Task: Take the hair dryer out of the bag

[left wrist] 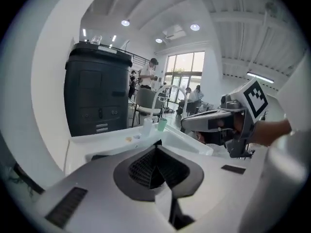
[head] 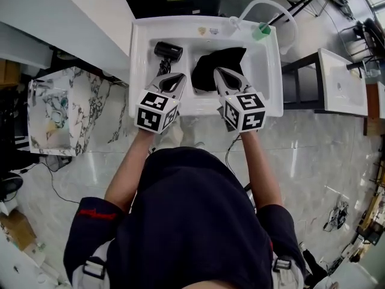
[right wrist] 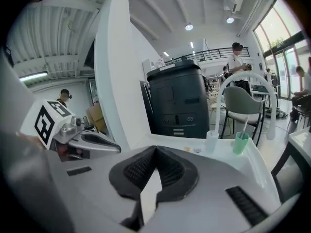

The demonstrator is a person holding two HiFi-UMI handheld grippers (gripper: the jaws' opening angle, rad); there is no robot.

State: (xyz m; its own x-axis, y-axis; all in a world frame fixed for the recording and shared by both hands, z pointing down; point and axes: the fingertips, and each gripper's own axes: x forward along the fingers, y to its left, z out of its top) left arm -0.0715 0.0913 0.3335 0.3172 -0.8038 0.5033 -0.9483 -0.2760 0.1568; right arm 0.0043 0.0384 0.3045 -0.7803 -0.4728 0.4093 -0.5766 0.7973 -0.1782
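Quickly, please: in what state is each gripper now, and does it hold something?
Left gripper: closed, holding nothing.
Right gripper: closed, holding nothing.

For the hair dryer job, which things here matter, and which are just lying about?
Job:
- hair dryer, lying outside the bag
- black bag
- left tool, shut, empty
- right tool, shut, empty

Lying about:
- green cup
- marble-patterned stand
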